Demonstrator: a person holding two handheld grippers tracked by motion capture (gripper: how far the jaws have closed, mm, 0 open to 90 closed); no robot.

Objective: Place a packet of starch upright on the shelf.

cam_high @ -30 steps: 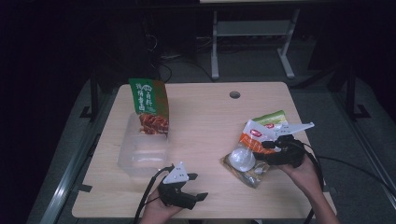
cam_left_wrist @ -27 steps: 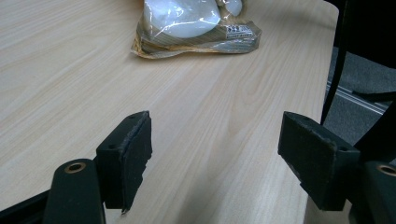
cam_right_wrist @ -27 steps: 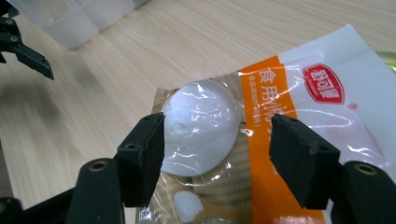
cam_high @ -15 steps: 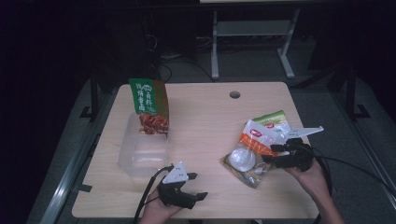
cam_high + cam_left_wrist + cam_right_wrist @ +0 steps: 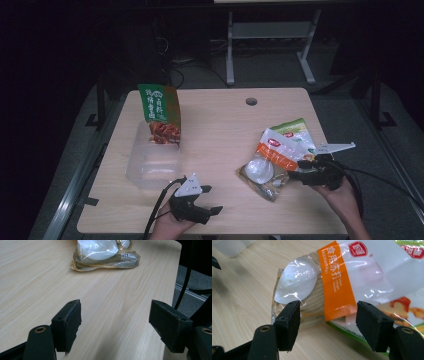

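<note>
Fingers of the right gripper (image 5: 325, 326) stand spread, empty, around the near edge of the orange-banded packet (image 5: 342, 282) lying beside the green packet (image 5: 295, 131) on the table (image 5: 220, 135); squeezing comes next. Left gripper (image 5: 116, 326) idles apart, unclenched.

Dim lab/office: desk (image 5: 215, 125) w/ cable hole (image 5: 251, 101), tangled cables (image 5: 175, 60), metal frame (image 5: 270, 35) behind.
</note>
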